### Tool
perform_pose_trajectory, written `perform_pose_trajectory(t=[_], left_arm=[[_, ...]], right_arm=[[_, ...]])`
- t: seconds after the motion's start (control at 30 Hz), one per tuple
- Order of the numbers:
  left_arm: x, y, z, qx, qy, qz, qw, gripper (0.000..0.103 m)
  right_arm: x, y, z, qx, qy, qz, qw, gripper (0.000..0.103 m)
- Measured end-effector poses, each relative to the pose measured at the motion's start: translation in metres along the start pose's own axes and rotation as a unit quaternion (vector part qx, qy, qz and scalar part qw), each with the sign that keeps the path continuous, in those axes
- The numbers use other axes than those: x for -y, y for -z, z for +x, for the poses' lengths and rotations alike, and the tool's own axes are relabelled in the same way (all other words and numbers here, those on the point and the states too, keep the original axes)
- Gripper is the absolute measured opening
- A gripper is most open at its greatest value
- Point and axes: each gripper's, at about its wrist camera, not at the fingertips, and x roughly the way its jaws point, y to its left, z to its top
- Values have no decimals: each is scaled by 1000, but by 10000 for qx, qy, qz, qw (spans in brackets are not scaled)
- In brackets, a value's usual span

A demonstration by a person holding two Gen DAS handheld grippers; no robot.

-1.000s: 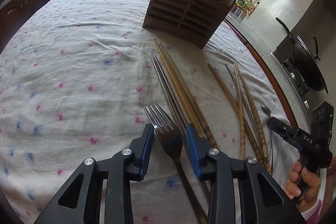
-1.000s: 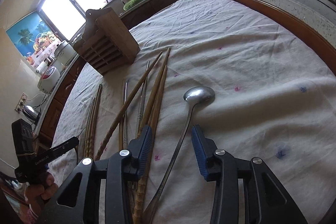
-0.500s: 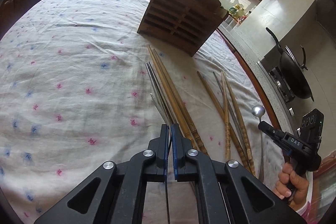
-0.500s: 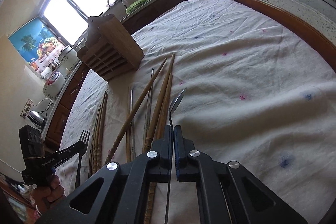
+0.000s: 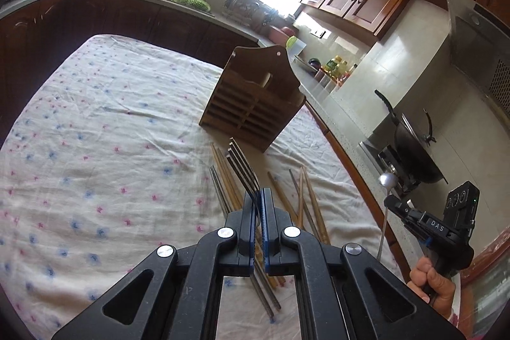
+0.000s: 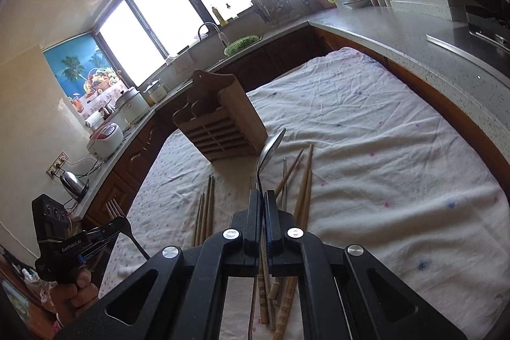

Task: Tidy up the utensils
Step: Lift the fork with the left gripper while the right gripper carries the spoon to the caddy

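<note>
The left gripper (image 5: 258, 196) is clamped tight, its blue-padded fingers pressed together on a fork (image 5: 242, 168) — held up off the cloth, tines tilted forward. The right gripper (image 6: 263, 196) is likewise closed on a spoon (image 6: 271, 147), bowl raised ahead of the fingers. Each handle sits in a fist — the right hand (image 5: 430, 282) low at the cloth's right edge, the left hand (image 6: 76, 292) off its left edge.

left gripper (image 5: 258, 196) clamping fork (image 5: 241, 168), wooden rack (image 5: 251, 107) beyond
</note>
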Motion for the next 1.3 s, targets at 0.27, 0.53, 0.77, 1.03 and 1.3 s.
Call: perform_pose_trajectory(t=[0.27, 0.53, 0.77, 1.03, 1.3], left_arm=[[3, -10, -13, 121, 41, 22, 9999, 1], [5, -39, -2, 208, 144, -7, 9997, 1], [17, -90, 14, 517, 209, 235, 9982, 1], [18, -159, 51, 1004, 213, 317, 9942, 1], [-4, -190, 135, 1099, 64, 218, 9937, 1]], right_arm=[[-21, -14, 16, 191, -163, -206, 9995, 2], [-23, -25, 41, 213, -281, -142, 9993, 2], [-45, -63, 62, 686, -464, -288, 9961, 2], [-85, -123, 94, 2054, -322, -612, 9762, 2], [-97, -142, 149, 2844, 164, -1001, 9533, 2]])
